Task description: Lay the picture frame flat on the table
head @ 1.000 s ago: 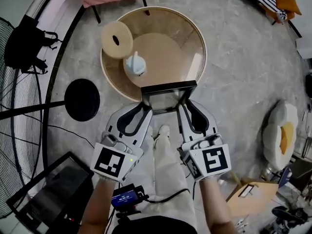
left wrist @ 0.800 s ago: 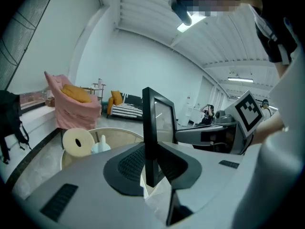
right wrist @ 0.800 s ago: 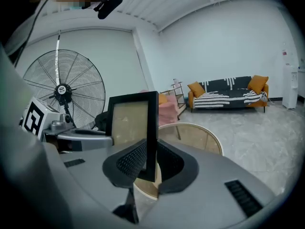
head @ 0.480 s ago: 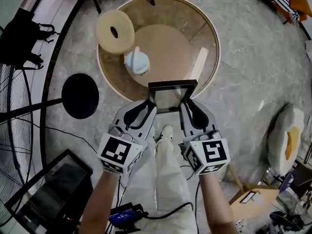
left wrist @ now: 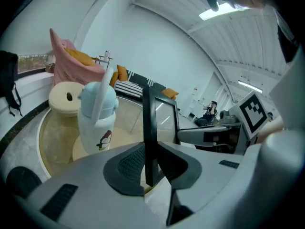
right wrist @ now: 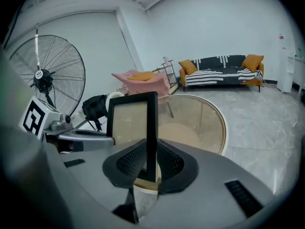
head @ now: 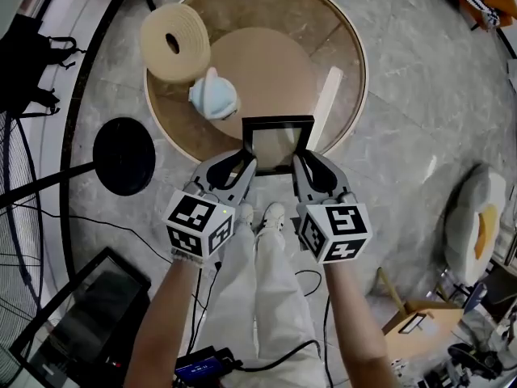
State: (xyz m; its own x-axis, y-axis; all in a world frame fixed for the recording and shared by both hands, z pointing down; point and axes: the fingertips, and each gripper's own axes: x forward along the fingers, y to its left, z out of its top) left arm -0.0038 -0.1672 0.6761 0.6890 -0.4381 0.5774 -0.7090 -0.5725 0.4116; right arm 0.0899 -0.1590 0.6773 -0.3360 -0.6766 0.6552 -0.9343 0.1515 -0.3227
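Over the near rim of the table [head: 360, 71], the frame [head: 277, 142] is pinched at its side edges by the left gripper [head: 243, 165] and right gripper [head: 302, 162].

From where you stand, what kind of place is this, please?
Probably a living room or lounge-style space: a striped sofa with orange cushions by the wall, a big pedestal fan and a round glass table on a marbled floor.
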